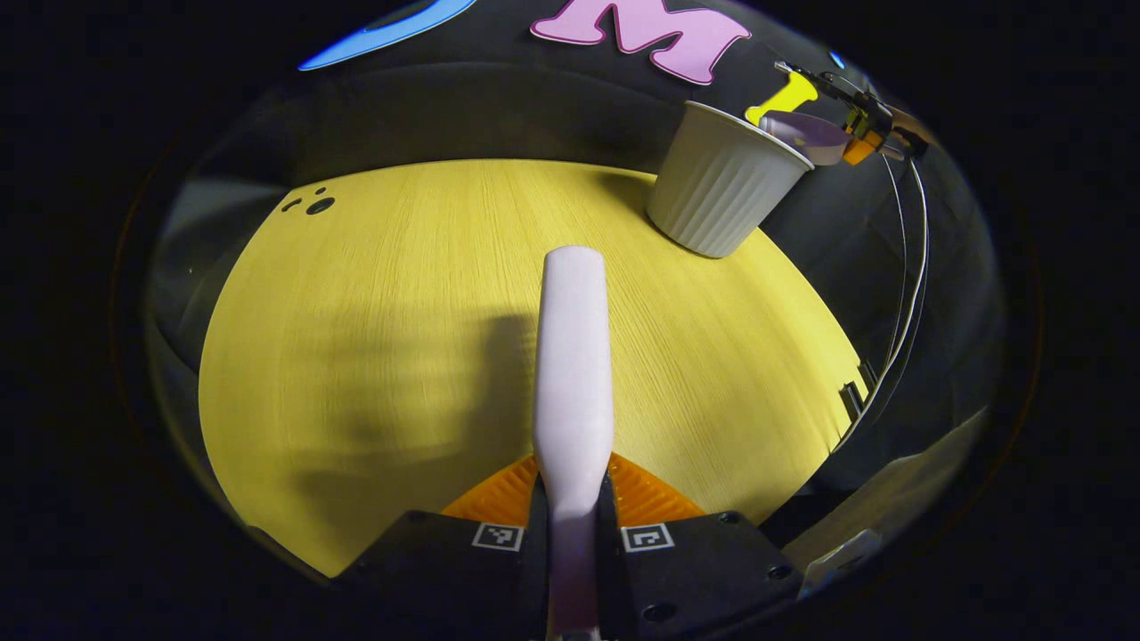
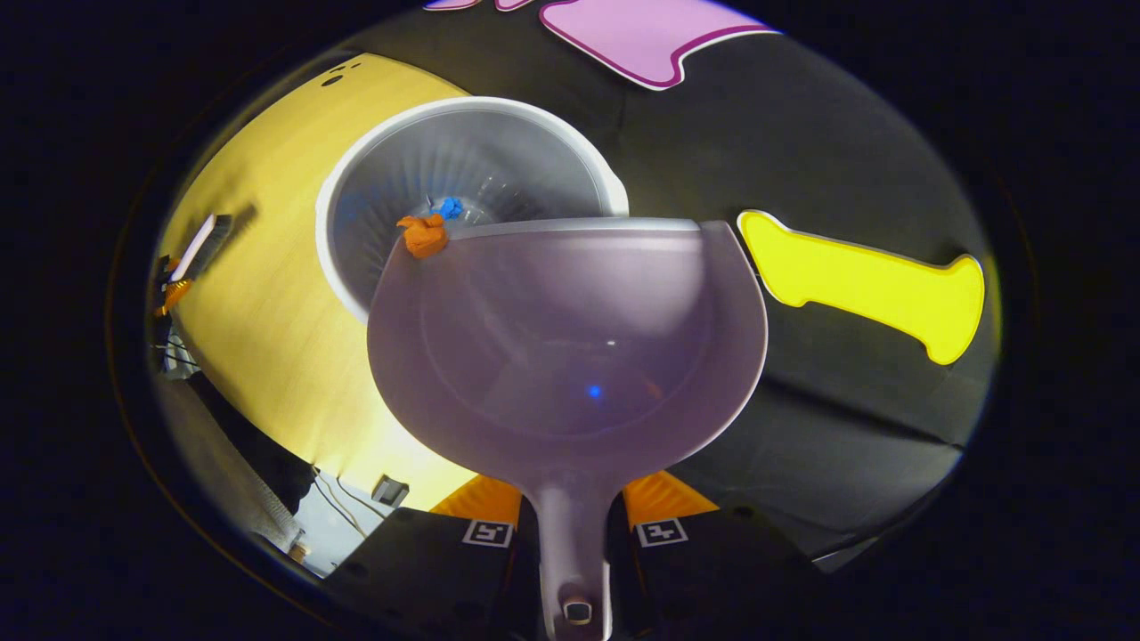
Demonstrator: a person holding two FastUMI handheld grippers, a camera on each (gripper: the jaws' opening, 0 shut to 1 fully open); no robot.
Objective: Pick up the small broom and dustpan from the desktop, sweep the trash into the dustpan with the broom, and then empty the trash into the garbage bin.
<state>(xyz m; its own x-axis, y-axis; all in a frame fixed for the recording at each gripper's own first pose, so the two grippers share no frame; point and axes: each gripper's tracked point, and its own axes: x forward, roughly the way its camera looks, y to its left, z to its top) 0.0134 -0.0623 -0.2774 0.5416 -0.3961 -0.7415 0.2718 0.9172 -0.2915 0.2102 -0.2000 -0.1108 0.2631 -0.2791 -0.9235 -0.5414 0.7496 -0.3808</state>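
A yellow wood-grain worktop stands in a booth with dark cloth walls. In the left gripper view, the left gripper is pinched on the pale handle of the small broom, which runs straight forward from between its fingers over the worktop; the bristle end cannot be seen here. Near the far right edge of the worktop stands the garbage bin, a white ribbed tub, upright. Just beyond its rim the dustpan hangs in the right gripper, seen far off.

In the right gripper view, the right gripper is closed on the stem of the translucent lilac dustpan, whose wide bowl is held up with its front lip over the open mouth of the bin. An orange scrap of trash sits at the left corner of the lip, at the bin's opening, and a blue scrap lies just behind it, inside the bin. At the far left of this view the left gripper with the broom shows small above the worktop
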